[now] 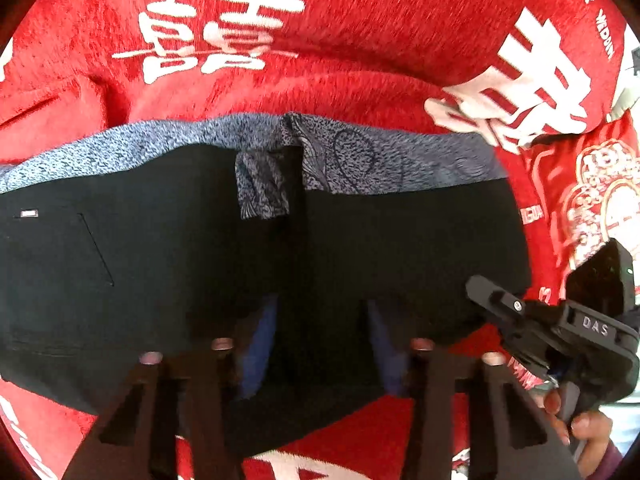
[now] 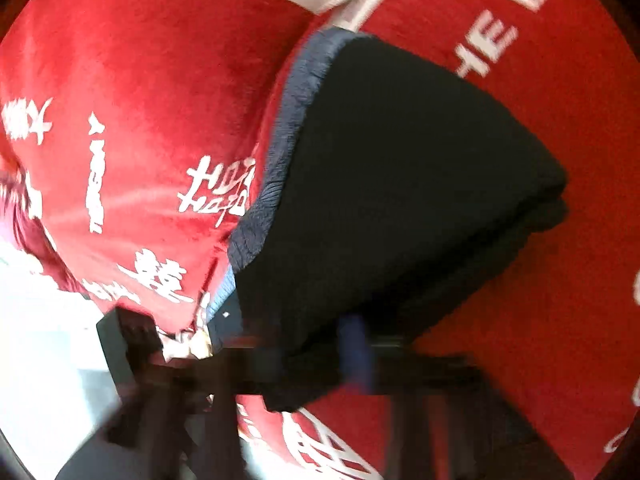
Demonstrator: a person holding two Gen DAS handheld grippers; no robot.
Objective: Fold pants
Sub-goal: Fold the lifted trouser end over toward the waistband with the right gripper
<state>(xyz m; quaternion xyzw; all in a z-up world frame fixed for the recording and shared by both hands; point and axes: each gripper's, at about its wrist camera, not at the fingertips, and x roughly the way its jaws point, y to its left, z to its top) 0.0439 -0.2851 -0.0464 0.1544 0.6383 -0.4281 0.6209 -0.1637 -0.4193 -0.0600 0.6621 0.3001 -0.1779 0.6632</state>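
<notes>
Black pants (image 1: 200, 264) with a grey patterned inner waistband (image 1: 360, 160) lie folded on a red blanket (image 1: 360, 40). My left gripper (image 1: 320, 344) is open, its blue-padded fingers (image 1: 260, 340) wide apart over the near edge of the pants. My right gripper shows at the right of the left wrist view (image 1: 496, 300), held by a hand, its tip at the pants' right edge. In the blurred right wrist view the pants (image 2: 400, 184) form a thick folded stack; the right gripper (image 2: 316, 356) has a blue pad (image 2: 356, 348) against the near edge, but its jaws are too blurred to read.
The red blanket (image 2: 140, 100) has white Chinese characters (image 1: 212, 28) and English lettering and covers the whole surface. It is rumpled at the right (image 1: 580, 184). A pale floor (image 2: 40, 340) shows past the blanket's edge.
</notes>
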